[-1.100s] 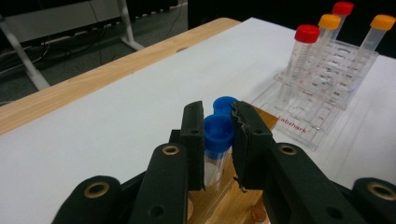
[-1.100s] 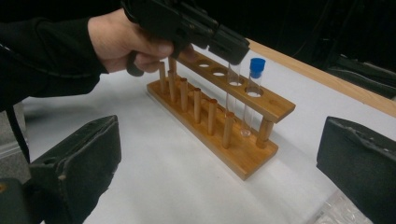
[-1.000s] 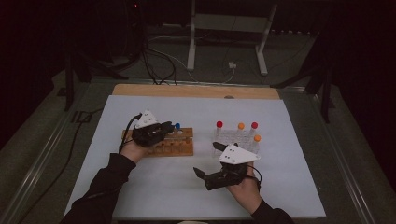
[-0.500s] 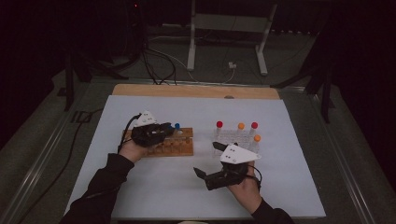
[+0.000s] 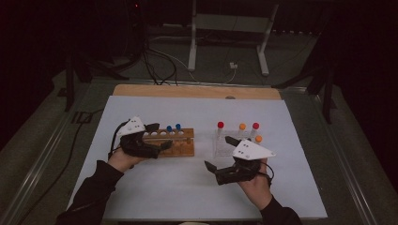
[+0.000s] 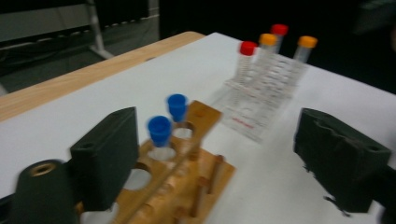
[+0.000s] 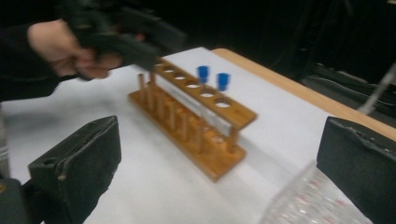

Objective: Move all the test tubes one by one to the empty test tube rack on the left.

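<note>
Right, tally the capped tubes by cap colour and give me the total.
Blue caps, in the wooden rack: 2
Red caps, in the clear rack: 2
Orange caps, in the clear rack: 2
Total: 6 tubes

— Where does the wooden rack [image 5: 172, 142] sit from your left gripper [image 5: 158, 136]?

— Just ahead of your fingers [image 6: 106, 156], on the surface [image 5: 187, 187]. Two capped tubes [image 6: 168, 120] stand in its holes, past your fingertips.

— And your right gripper [image 5: 220, 152]?

— The clear rack [image 5: 232, 143] lies just beside its far finger; four tubes [image 5: 238, 131] stand in it. The wooden rack is beyond, to that rack's left.
</note>
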